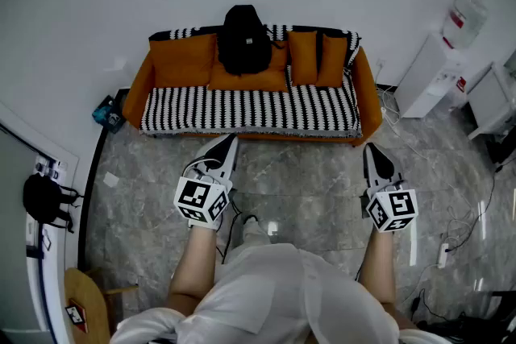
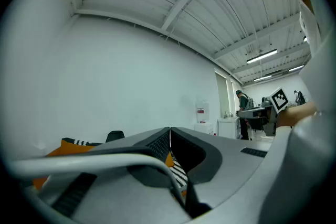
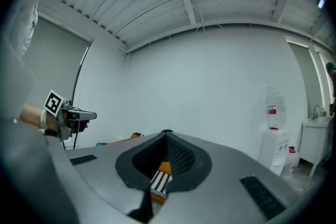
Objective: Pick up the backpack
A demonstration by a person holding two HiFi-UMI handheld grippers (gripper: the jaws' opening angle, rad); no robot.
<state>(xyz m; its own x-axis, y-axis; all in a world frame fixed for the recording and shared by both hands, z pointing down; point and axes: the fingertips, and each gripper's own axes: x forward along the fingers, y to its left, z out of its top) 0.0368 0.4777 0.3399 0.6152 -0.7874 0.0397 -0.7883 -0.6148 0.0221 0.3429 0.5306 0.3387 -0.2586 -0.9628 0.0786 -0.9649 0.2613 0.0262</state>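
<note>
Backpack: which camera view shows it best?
The head view: the whole black backpack shows there, upright on the sofa. The left gripper view shows only its dark top above the jaws. In the right gripper view the jaws cover most of the sofa, and I cannot make the backpack out.

readable text: none | water dispenser red label: too small to read | numbers: none
</note>
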